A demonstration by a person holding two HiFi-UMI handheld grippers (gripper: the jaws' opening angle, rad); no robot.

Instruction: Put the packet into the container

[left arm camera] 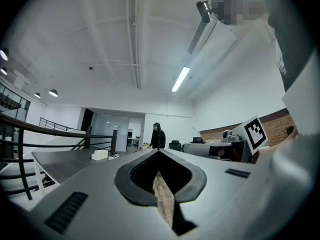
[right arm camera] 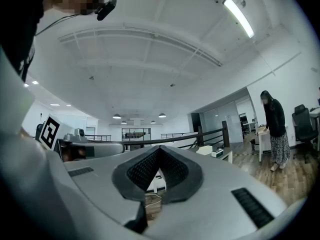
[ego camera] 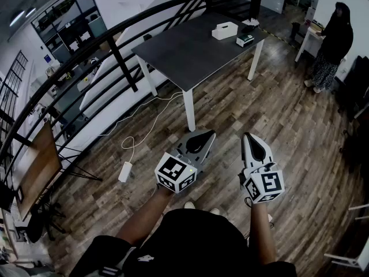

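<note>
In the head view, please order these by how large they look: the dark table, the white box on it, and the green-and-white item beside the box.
1. Dark table, by far largest.
2. White box.
3. Green-and-white item, somewhat smaller than the box.

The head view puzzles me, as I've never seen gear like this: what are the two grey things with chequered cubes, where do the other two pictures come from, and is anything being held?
A person holds a handheld gripper in each hand: the left gripper and the right gripper. The marker cubes are part of them. The head view comes from a camera on the person's head, looking steeply down. The other two pictures each come from a camera riding on one gripper, looking along its jaws. Both grippers are shut with nothing between the jaws. Ahead stands a dark table with a white box and a smaller box on it.
</note>
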